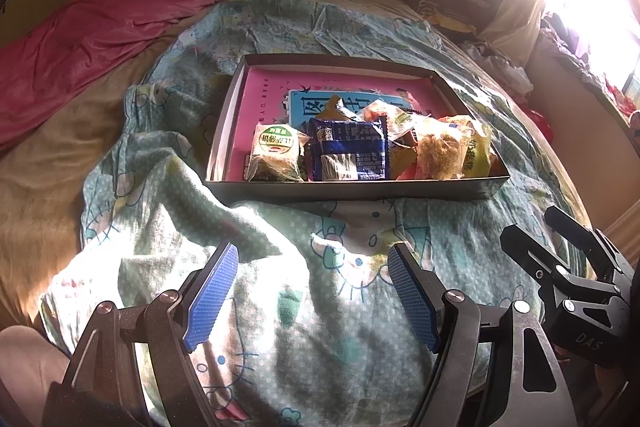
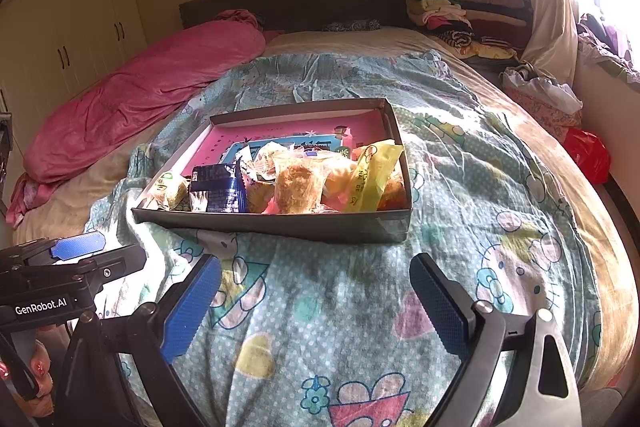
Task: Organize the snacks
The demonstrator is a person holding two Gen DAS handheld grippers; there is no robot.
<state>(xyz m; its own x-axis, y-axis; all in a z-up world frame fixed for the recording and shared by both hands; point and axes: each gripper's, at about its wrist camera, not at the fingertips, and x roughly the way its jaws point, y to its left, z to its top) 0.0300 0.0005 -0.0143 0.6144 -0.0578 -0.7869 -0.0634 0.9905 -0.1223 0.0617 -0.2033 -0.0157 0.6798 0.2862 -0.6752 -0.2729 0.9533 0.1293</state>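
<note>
Left wrist view: the shallow grey cardboard box with the pink printed floor (image 1: 352,187) is seen straight ahead on the bed, on the pale green cartoon-print quilt (image 1: 280,307), with its long side lying crosswise to the left tool (image 1: 313,301). The wrapped snacks are packed along the near wall: a clear-wrapped cake with a round green label (image 1: 276,153) at the left, a dark blue foil packet (image 1: 350,153) in the middle, yellow-wrapped pastries (image 1: 456,147) at the right. Both tools are held wide open and empty, well short of the box. From the right wrist view, the right tool (image 2: 316,307) is judged nearer the yellow end, the left nearer the green-labelled cake.
</note>
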